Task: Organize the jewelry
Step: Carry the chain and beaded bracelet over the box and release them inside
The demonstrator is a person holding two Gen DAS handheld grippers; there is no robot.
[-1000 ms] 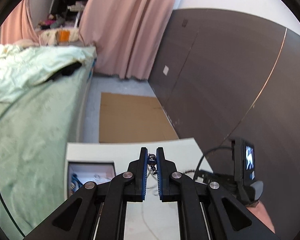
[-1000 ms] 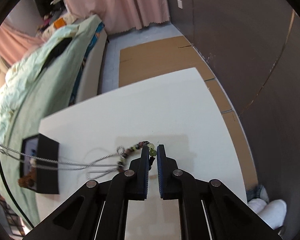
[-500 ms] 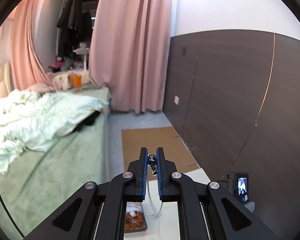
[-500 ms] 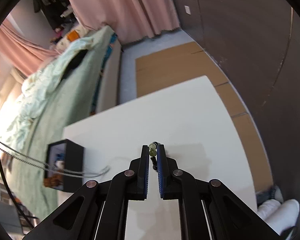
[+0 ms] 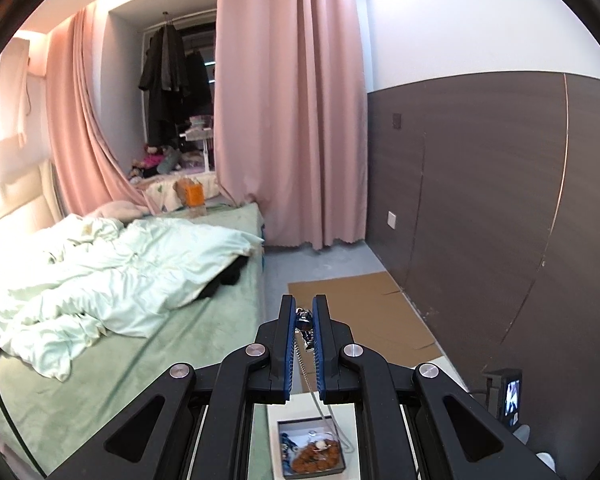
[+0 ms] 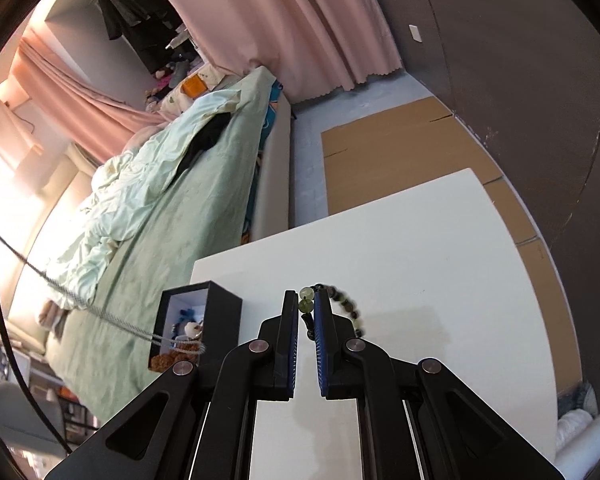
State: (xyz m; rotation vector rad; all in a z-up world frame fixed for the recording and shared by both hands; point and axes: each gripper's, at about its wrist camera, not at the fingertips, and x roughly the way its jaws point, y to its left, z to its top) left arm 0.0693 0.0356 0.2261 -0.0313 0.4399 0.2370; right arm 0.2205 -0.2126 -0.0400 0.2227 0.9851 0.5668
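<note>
My left gripper (image 5: 303, 312) is shut on a silver chain necklace (image 5: 305, 322) and holds it high above the table; the chain hangs down into the black jewelry box (image 5: 312, 450), which holds brown beads and blue pieces. In the right wrist view the chain (image 6: 100, 312) stretches taut from the upper left down into the box (image 6: 198, 320). My right gripper (image 6: 307, 306) is shut on a beaded bracelet (image 6: 346, 308) with green and dark beads, lifted above the white table (image 6: 440, 280), right of the box.
A bed with green cover (image 6: 160, 216) runs along the table's left side. Cardboard (image 6: 396, 152) lies on the floor beyond the table. A dark wall panel (image 5: 500, 200) is at the right. A small camera screen (image 5: 510, 396) stands near the table's right edge.
My left gripper rose and tilted up, pulling the necklace chain off the table until it hangs into the box. My right gripper lifted the beaded bracelet off the table.
</note>
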